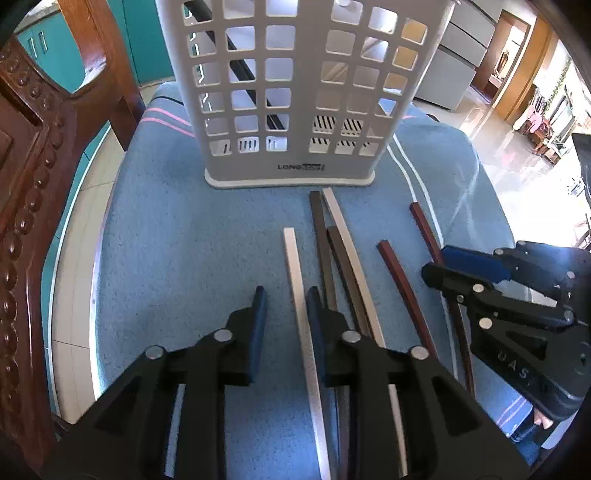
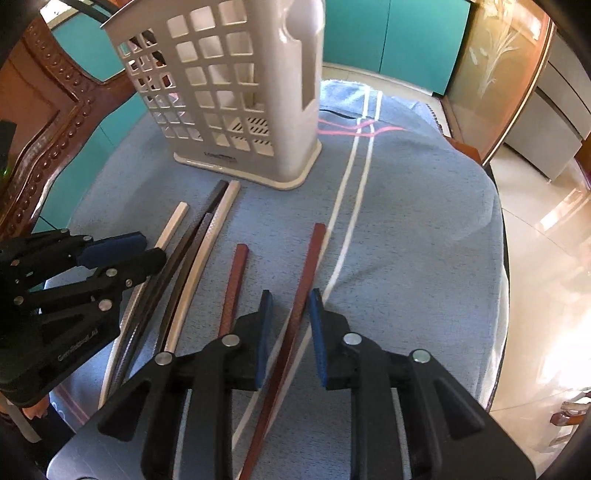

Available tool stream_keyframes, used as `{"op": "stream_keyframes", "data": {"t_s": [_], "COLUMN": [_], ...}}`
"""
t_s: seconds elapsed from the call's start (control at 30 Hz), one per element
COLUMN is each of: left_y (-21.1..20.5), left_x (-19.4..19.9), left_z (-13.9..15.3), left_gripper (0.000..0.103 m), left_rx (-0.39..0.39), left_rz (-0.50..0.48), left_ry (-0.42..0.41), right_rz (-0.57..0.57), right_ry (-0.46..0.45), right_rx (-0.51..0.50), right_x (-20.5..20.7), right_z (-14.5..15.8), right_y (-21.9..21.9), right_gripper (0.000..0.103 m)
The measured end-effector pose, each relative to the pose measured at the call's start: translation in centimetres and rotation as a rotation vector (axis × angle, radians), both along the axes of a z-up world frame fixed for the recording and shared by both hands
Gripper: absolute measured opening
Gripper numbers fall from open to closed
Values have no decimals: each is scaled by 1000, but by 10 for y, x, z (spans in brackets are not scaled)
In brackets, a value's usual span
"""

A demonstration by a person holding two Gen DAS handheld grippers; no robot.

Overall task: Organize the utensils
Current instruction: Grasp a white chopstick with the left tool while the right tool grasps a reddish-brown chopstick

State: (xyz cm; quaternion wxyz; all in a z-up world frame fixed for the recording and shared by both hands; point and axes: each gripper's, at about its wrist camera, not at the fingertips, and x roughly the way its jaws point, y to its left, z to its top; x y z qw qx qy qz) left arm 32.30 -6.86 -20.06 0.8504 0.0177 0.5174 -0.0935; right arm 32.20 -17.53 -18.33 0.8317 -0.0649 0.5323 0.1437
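Several chopsticks lie side by side on a blue cloth in front of a white perforated utensil holder, also in the right wrist view. My left gripper is open, its fingers on either side of a silver chopstick. Dark chopsticks and another pale one lie just right of it. My right gripper is open around a reddish-brown chopstick; a second red one lies to its left. The right gripper also shows in the left wrist view.
A carved wooden chair back stands left of the cloth-covered round table. The table's edge curves close on the right, with shiny floor beyond. Teal cabinets are behind the holder.
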Motion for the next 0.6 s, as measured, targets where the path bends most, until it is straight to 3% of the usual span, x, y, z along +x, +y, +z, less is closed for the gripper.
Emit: {"op": "stream_keyframes", "data": {"t_s": [0.07, 0.17, 0.3, 0.6], "left_y": [-1, 6, 9, 5], "left_x": [2, 5, 5, 9], "left_z": [1, 4, 17, 6], "left_gripper": [10, 7, 7, 7], "left_rx": [4, -44, -51, -22], "left_rz": [4, 25, 6, -1], "left_ry": [-6, -6, -54, -24], "right_rz": [4, 9, 19, -8], "right_ry": [5, -8, -45, -9], "right_rx": [19, 40, 29, -13], "right_x": [-1, -4, -7, 1], "right_z": [0, 5, 17, 5], "right_y": [1, -1, -2, -7], "right_gripper": [9, 7, 6, 12]}}
